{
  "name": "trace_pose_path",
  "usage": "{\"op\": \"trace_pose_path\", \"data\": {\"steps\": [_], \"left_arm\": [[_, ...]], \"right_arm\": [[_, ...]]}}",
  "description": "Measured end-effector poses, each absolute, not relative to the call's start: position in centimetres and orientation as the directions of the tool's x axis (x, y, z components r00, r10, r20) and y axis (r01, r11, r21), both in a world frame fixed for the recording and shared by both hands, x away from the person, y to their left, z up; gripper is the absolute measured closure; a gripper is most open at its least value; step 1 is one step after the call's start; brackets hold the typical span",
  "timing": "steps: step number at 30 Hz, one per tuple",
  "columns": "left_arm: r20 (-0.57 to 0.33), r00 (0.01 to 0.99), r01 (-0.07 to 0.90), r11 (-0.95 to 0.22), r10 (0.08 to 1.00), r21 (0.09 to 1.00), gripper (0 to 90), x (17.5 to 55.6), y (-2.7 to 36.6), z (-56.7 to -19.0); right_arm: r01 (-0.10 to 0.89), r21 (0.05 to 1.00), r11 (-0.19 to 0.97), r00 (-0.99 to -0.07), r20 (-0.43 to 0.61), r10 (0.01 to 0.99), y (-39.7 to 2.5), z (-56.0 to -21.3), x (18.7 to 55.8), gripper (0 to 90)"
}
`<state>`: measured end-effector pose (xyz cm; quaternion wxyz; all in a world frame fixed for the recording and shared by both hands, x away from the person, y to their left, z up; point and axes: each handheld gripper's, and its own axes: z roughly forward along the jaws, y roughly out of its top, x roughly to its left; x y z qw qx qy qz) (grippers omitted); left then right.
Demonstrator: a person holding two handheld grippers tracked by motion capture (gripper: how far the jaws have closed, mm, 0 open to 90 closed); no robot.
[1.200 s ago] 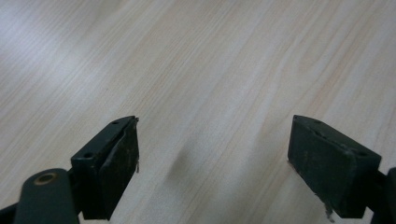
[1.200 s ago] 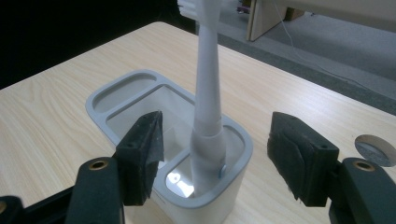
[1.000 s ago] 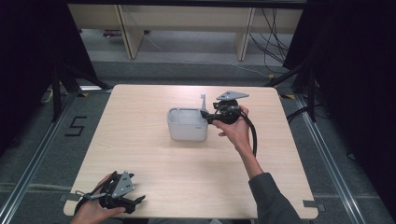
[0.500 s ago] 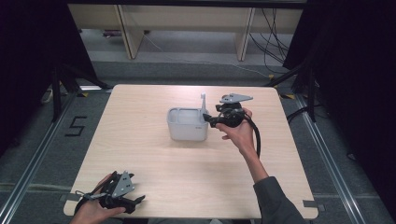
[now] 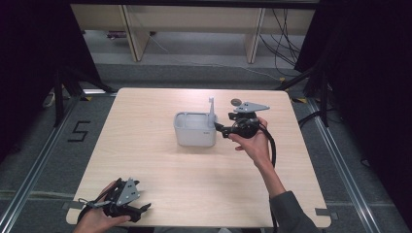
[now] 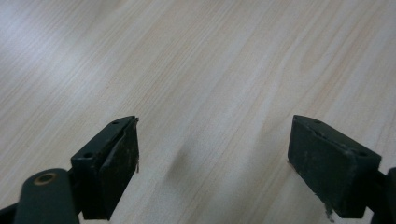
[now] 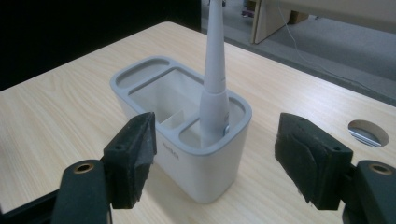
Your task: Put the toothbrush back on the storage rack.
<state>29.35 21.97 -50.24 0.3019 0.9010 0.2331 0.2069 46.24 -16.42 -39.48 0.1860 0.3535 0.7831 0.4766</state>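
Both grippers, left gripper (image 5: 141,209) and right gripper (image 5: 217,127), gape over the pale wooden table (image 5: 145,145).

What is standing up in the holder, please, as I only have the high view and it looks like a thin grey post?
Observer: It is a toothbrush handle, wide at the base and tapering upward, standing in the end slot of the holder.
Operator: Thank you. Is the right gripper gripping anything?
Observer: No. The right gripper is open, its jaws set wide either side of the holder's near end, not touching it.
Operator: And is the holder divided inside?
Observer: Yes, a big middle well with a low partition, and a shallow slot at the far end.
Operator: And the left gripper?
Observer: The left gripper is open over bare table.
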Motion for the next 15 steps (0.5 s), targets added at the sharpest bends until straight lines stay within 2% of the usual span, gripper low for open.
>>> {"op": "trace_pose_path", "data": {"steps": [15], "left_arm": [[0.225,0.805,0.294,-0.698,0.550,0.653,16.2,29.3,21.9,-50.3]], "right_arm": [[0.396,0.872,0.289,-0.669,0.058,0.741,-18.5,-40.9,44.5,29.0]]}}
